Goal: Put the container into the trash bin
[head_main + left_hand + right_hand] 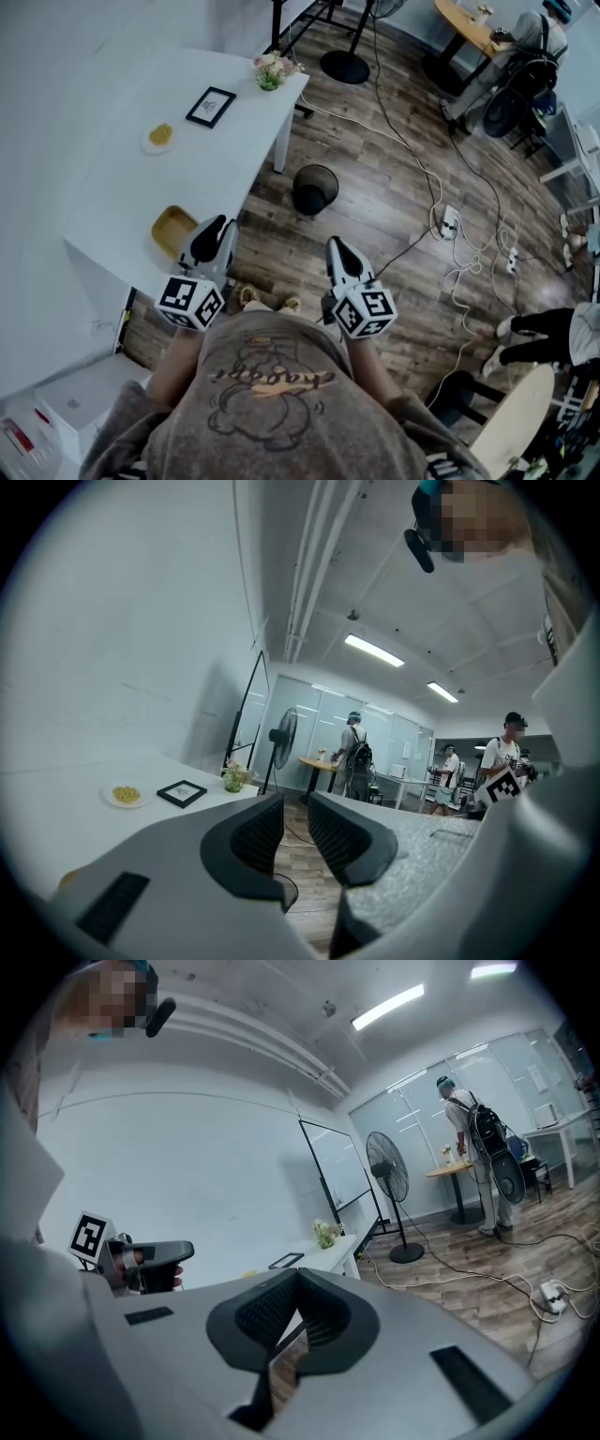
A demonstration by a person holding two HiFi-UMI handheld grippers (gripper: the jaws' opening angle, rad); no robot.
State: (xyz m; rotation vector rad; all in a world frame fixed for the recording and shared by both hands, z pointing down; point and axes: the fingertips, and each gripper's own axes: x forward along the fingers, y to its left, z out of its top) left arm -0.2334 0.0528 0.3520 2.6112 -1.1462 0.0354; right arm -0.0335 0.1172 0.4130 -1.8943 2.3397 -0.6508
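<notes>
Now | left tool (295, 810) narrowly apart, empty | right tool (294, 1283) closed, empty | yellow container (172, 231) on table (112, 192)

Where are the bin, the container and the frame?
bin (314, 190), head view, its dark mesh body
container (169, 230), head view, its yellow floor
frame (211, 106), head view, its pale middle

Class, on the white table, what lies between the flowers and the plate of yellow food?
The black picture frame lies between the flowers and the plate, in the head view and left gripper view.
</notes>
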